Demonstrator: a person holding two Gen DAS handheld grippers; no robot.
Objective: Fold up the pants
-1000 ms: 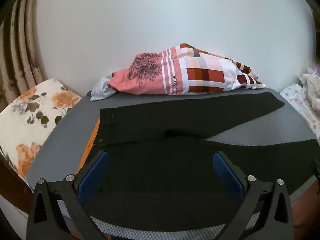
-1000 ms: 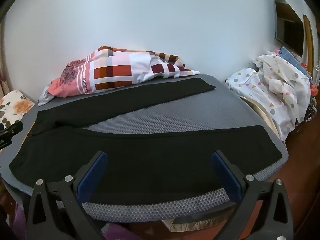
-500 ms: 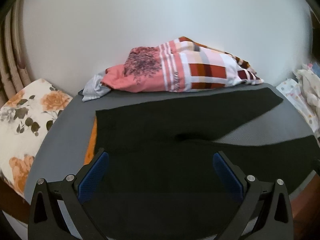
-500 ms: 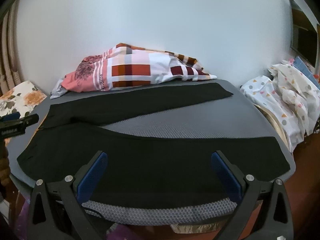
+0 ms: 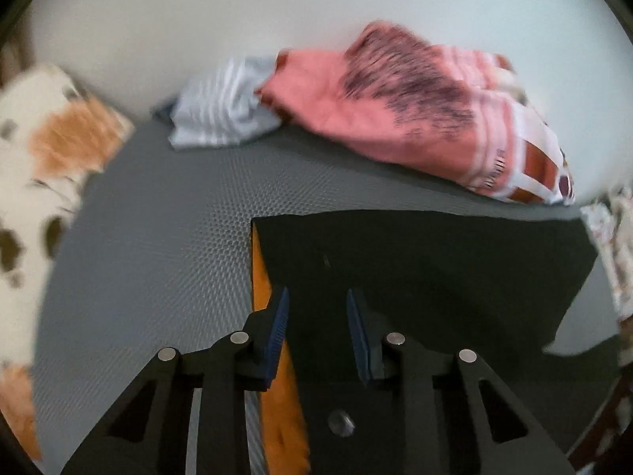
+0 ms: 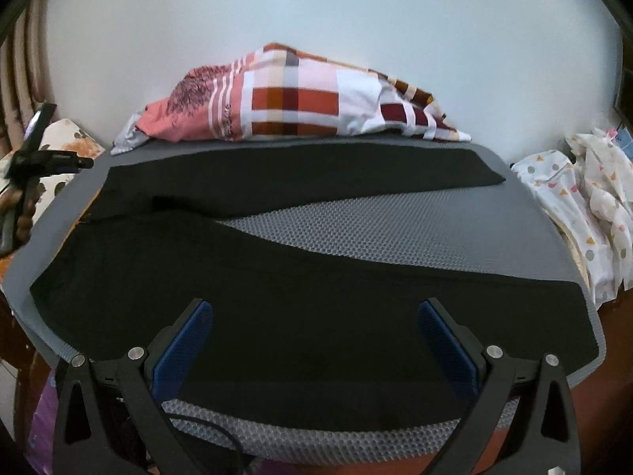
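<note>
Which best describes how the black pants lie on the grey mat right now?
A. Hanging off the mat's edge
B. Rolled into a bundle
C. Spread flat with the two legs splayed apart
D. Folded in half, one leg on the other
C: in the right wrist view the black pants lie flat, with a wedge of bare grey mat showing between the two legs.

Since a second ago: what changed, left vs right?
The left gripper swung to the waistband end of the black pants, and its jaws, wide open before, are closing over the waist edge beside the orange lining; a pinch isn't confirmed. The right gripper edged slightly closer, jaws still wide open above the near leg. Pants, grey mat and plaid bedding lie as before.
</note>
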